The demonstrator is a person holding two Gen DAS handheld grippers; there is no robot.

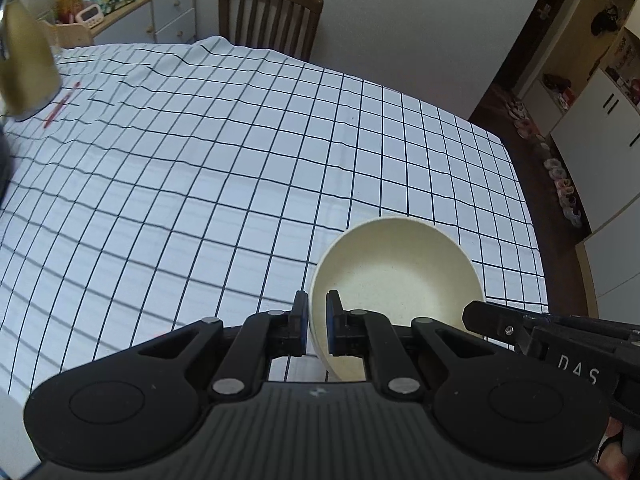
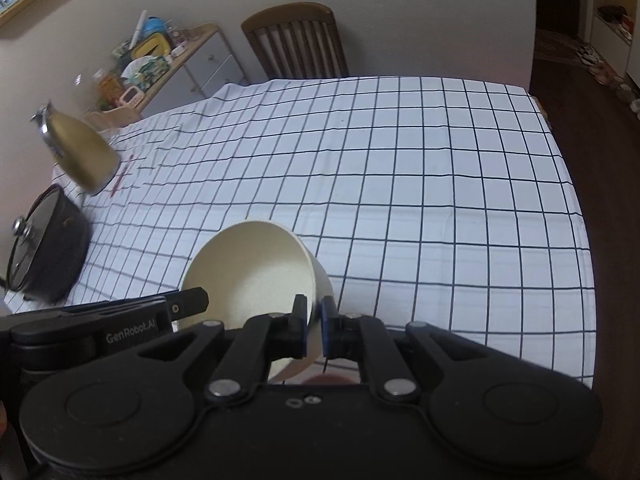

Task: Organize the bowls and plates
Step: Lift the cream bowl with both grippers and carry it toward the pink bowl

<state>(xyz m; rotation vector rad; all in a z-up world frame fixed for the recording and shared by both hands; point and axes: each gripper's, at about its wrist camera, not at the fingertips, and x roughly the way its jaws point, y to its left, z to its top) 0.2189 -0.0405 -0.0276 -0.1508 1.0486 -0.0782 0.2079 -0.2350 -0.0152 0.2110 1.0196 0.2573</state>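
One cream bowl (image 1: 400,276) is in view, held up over the bench (image 1: 240,160) with its grid cloth, on which stand one gold kettle (image 2: 80,152) and one black lidded pot (image 2: 44,248), with one wooden chair (image 1: 272,16) at the far edge. Two grippers hold the bowl at opposite sides of its rim. The left gripper (image 1: 317,320) has its fingers closed on the rim wall, one pad outside and one inside, and the right gripper (image 2: 314,324) clamps the opposite rim the same way.
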